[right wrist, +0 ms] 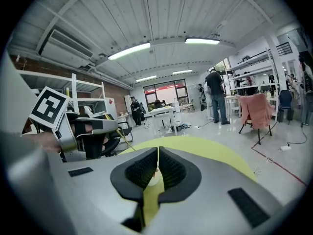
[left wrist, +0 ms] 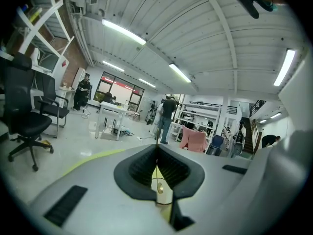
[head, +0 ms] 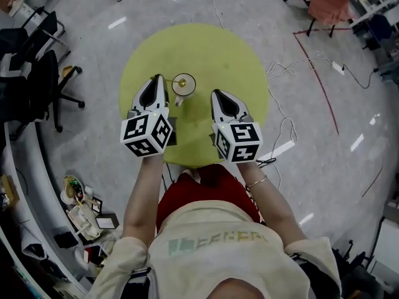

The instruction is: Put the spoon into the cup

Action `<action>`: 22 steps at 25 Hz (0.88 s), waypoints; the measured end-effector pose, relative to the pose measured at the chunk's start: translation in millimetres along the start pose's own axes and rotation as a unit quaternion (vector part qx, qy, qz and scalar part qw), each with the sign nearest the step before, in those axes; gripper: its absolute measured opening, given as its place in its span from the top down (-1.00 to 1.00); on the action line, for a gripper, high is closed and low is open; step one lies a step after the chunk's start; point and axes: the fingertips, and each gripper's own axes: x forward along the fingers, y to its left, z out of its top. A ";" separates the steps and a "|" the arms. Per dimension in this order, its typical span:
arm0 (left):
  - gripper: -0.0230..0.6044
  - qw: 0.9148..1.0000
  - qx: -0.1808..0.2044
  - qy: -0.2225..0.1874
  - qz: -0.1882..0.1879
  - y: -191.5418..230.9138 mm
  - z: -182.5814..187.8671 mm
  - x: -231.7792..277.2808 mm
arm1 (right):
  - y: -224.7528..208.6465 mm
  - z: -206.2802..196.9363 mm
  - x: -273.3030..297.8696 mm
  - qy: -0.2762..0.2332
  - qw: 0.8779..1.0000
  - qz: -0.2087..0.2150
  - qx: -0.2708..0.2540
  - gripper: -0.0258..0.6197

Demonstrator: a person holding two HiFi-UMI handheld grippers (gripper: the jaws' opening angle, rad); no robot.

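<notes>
The left gripper [head: 159, 78] pinches the thin spoon [right wrist: 125, 139], barely discernible from the head view, near the cup [head: 183, 85]. The right gripper [head: 216, 93] is pressed together on nothing.

Round yellow-green surface [head: 243, 55] sitting on grey floor [head: 324, 161]. Black office chair [head: 47, 83] standing off to left. Red line [head: 317, 86] running across floor at right. Pink-draped chair [head: 327, 2] standing far right. Person [left wrist: 168, 112] standing near white table [left wrist: 113, 110] in background.

Head view: high up, facing steeply down on the round yellow table [head: 243, 61]. Gripper views: low, close behind own jaws, facing level across the far room. Right gripper view catches left gripper [right wrist: 117, 127] at left; all share the table.
</notes>
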 end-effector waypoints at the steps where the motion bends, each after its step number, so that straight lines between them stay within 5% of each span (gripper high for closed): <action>1: 0.85 1.000 -0.001 0.003 0.001 0.4 -3.0 3.2 | -2.0 -1.2 2.7 0.002 1.000 0.001 0.000 0.81; 22: 0.85 0.998 -0.028 0.062 0.013 18.9 -56.1 35.9 | -13.2 -32.2 38.4 0.049 0.999 0.007 0.011 0.81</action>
